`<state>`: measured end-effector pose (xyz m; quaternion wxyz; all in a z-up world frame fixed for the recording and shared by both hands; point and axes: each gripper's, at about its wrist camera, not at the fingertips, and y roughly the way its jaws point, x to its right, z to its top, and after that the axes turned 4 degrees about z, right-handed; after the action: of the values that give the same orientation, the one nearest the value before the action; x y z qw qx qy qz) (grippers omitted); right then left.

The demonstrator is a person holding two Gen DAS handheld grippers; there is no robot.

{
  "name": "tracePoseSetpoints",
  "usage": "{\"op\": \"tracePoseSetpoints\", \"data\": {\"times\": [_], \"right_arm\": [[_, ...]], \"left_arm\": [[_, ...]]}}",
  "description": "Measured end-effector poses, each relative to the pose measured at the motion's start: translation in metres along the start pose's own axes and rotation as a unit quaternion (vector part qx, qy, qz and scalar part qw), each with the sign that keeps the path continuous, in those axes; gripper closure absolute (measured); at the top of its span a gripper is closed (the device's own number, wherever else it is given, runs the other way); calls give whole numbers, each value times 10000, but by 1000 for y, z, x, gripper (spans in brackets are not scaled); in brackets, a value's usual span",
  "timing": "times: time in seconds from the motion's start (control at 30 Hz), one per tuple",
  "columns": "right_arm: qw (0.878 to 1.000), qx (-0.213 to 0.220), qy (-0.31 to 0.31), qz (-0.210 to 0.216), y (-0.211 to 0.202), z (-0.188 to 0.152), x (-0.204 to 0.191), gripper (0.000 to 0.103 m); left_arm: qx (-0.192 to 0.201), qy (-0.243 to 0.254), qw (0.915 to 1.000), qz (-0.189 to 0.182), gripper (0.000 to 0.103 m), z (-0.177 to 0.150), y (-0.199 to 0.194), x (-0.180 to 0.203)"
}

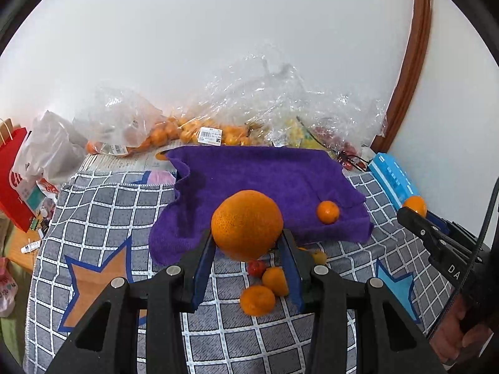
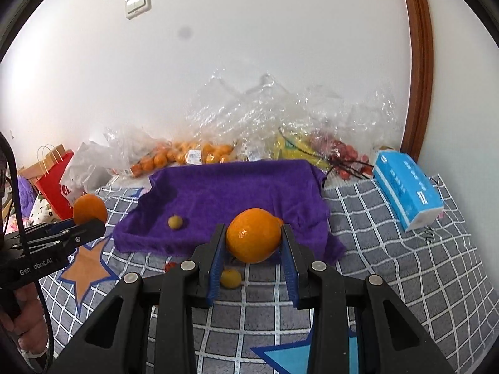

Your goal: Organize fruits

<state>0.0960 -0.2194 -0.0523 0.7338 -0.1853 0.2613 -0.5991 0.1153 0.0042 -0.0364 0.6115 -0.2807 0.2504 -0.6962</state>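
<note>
Left gripper [image 1: 248,243] clamps a large orange [image 1: 247,223] and right gripper [image 2: 253,244] a second orange [image 2: 253,239], both raised above the near edge of the purple towel [image 2: 237,184], which we judge the sorting spot since a small mandarin [image 1: 327,212] already rests there.

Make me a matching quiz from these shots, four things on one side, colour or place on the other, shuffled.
Things:
1. towel
2. tissue box
3. paper bag
4. big orange

Matches:
A. red, far left edge
B. held in the left gripper
C. purple, spread on the checked cloth
D. blue, right side by the wall

Pairs: 1-C, 2-D, 3-A, 4-B
</note>
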Motion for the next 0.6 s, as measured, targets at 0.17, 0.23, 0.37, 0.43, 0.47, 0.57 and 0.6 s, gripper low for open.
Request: {"op": "tracePoseSetpoints", "data": {"times": [0.17, 0.23, 0.37, 0.43, 0.47, 0.57, 0.6], "right_arm": [[10000, 25, 6, 21, 4, 12, 1, 69], [10000, 30, 20, 23, 6, 16, 3, 69], [10000, 18, 64, 29, 16, 26, 7, 69], [10000, 9, 89, 35, 23, 30, 10, 69], [9999, 4, 97, 39, 25, 32, 11, 69], [9999, -11, 115, 59, 35, 37, 14, 69], [9999, -11, 109, 67, 38, 38, 14, 69]], "left_arm": [[-64, -33, 10000, -10, 63, 13, 7, 0], [-89, -37, 10000, -19, 63, 19, 11, 1], [-141, -28, 9999, -29, 63, 27, 21, 3], [-171, -24, 9998, -35, 63, 32, 26, 4], [-187, -23, 9998, -35, 63, 34, 29, 4], [-237, -35, 9997, -22, 63, 40, 39, 3], [-248, -45, 9997, -17, 63, 41, 41, 3]]}}
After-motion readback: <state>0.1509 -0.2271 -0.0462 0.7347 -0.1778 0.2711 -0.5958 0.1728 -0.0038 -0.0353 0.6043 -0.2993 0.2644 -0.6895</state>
